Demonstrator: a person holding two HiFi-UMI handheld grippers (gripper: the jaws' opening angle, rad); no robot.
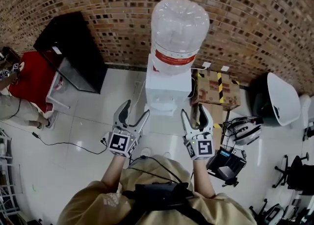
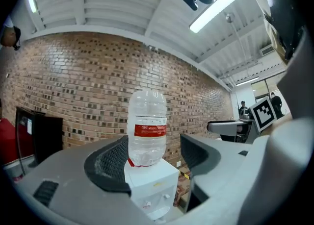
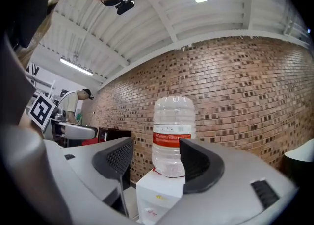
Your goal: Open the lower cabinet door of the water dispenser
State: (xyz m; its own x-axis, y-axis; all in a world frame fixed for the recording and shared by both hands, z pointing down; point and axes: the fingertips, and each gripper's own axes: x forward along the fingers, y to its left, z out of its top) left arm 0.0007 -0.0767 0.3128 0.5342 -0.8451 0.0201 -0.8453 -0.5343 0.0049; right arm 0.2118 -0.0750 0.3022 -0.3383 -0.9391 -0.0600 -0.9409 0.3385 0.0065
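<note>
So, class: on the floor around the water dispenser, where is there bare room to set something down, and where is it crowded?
Bare white tiles lie between the black cabinet and the water dispenser; a thin cable lies nearer the person. Right of the dispenser it is crowded: a taped cardboard box, equipment and a white chair.

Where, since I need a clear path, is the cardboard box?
Head view: the cardboard box sits right of the water dispenser, by the brick wall.
</note>
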